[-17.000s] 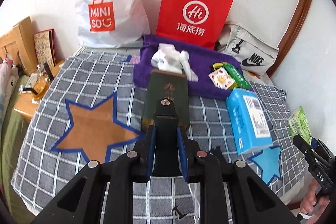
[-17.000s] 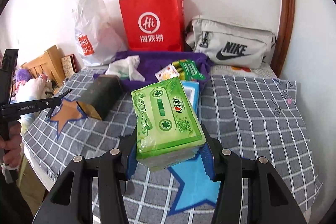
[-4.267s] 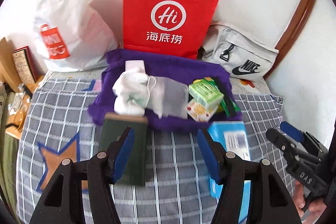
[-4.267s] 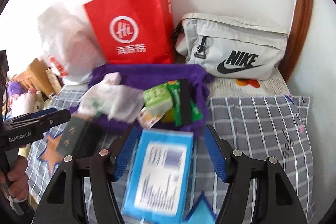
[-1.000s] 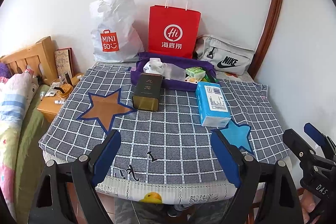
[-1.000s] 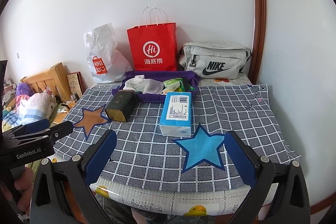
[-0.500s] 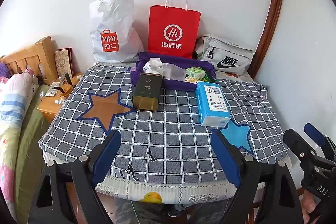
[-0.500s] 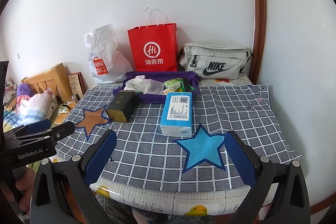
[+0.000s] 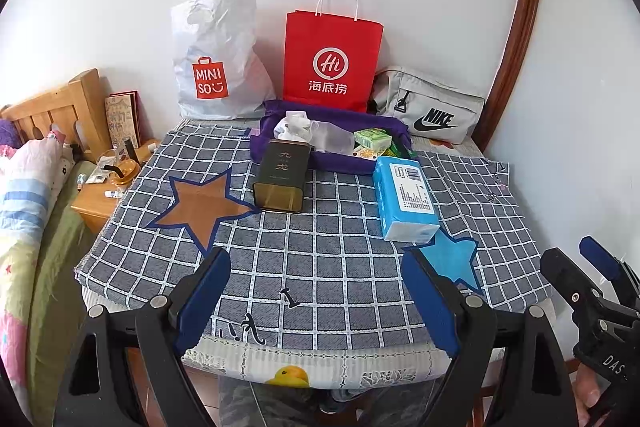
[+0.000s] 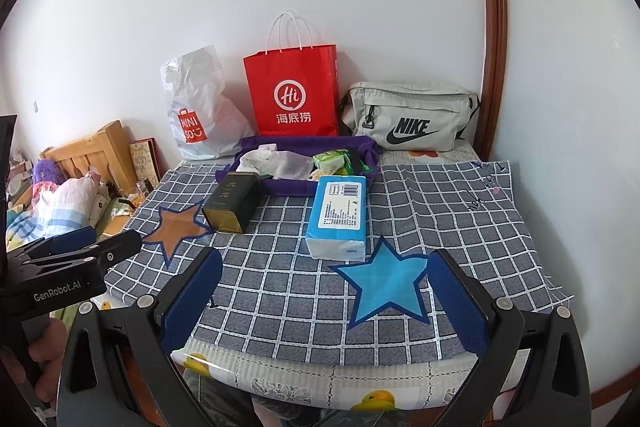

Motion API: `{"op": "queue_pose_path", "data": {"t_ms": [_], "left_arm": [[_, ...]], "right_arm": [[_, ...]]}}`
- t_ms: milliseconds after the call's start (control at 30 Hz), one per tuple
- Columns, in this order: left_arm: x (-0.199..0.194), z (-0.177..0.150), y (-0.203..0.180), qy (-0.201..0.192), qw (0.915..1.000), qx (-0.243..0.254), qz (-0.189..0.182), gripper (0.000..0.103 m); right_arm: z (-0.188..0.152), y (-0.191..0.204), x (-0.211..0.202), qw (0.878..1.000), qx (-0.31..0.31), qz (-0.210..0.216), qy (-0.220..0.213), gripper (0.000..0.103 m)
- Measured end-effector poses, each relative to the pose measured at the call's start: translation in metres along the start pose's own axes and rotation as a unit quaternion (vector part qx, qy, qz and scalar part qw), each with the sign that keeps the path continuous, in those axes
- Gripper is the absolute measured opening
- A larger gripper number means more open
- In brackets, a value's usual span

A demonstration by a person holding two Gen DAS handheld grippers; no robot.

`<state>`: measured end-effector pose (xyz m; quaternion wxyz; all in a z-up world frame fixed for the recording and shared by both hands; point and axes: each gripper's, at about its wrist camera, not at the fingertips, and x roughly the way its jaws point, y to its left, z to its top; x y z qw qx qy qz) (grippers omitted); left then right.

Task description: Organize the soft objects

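Left wrist view showed the left gripper (image 9: 316,291) nearest, its blue pads spread wide with nothing between them, hanging over the near edge of the table (image 9: 340,307) with the grey checked cloth. At the right edge the right gripper (image 9: 576,263) stood beside the table; in its own view the right gripper (image 10: 324,291) had its jaws wide apart and empty too, and both tilted down toward the cloth.

Farther on lay a blue star patch (image 9: 452,259), and touching its far point a blue tissue pack (image 9: 404,199). To the left were an orange star patch (image 9: 200,203) and a dark green tin (image 9: 282,175) lying on its side — nothing stood in the way of either. Just behind them the purple cloth tray (image 9: 336,163) held white socks (image 9: 294,125), a green tissue pack (image 9: 372,137) and other small packets. Against the wall stood a white plastic bag (image 9: 216,67), a red paper bag (image 9: 332,59) and a grey waist bag (image 9: 432,111).

Compared with some seconds before, both grippers had drawn far back from the tray; in the last second nothing moved.
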<state>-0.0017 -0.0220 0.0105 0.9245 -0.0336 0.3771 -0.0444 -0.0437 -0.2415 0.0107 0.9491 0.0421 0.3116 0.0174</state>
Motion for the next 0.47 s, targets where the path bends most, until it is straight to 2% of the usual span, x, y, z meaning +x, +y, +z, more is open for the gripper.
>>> {"op": "queue_pose_path", "data": {"t_ms": [467], "left_arm": [[0.0009,-0.0001,0.0006,0.001,1.0000,0.002,0.000,0.087]], "right_arm": [[-0.0009,0.0033,-0.0031,1.000,-0.002,0.001,-0.004,0.101]]}}
